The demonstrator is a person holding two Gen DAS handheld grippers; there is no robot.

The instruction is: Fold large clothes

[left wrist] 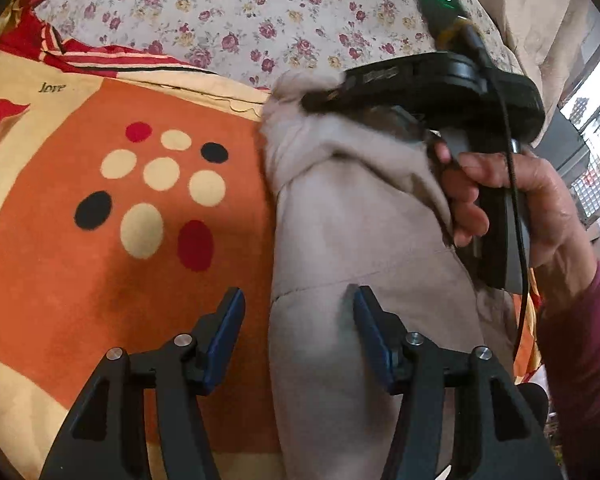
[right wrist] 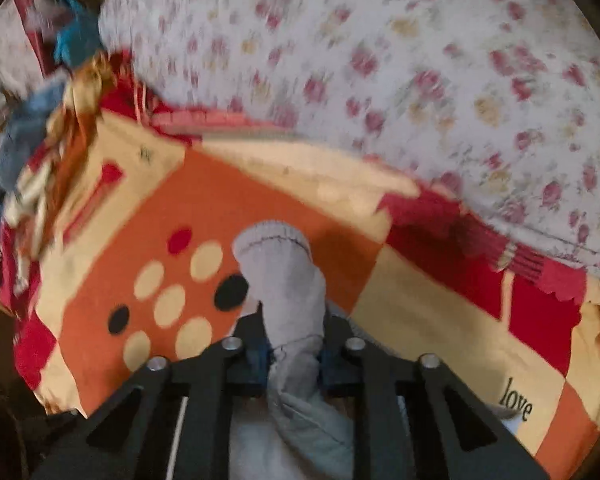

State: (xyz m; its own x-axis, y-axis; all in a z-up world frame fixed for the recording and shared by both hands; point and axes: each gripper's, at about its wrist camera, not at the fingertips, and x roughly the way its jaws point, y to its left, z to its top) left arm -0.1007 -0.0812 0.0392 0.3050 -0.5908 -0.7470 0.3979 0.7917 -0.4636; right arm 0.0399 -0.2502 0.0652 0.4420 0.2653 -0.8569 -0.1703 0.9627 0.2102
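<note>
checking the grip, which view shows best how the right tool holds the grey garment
The right wrist view: the right tool is shut on the grey garment, cloth bunched between its pads, cuff hanging beyond. The left wrist view shows that tool only from the side, blurred, its tip buried in the garment.

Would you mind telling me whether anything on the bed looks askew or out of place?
The pale grey garment is bunched, not flat, on the orange spotted blanket; the right gripper pinches its ribbed cuff. Loose clothes sit heaped at the blanket's edge.
</note>
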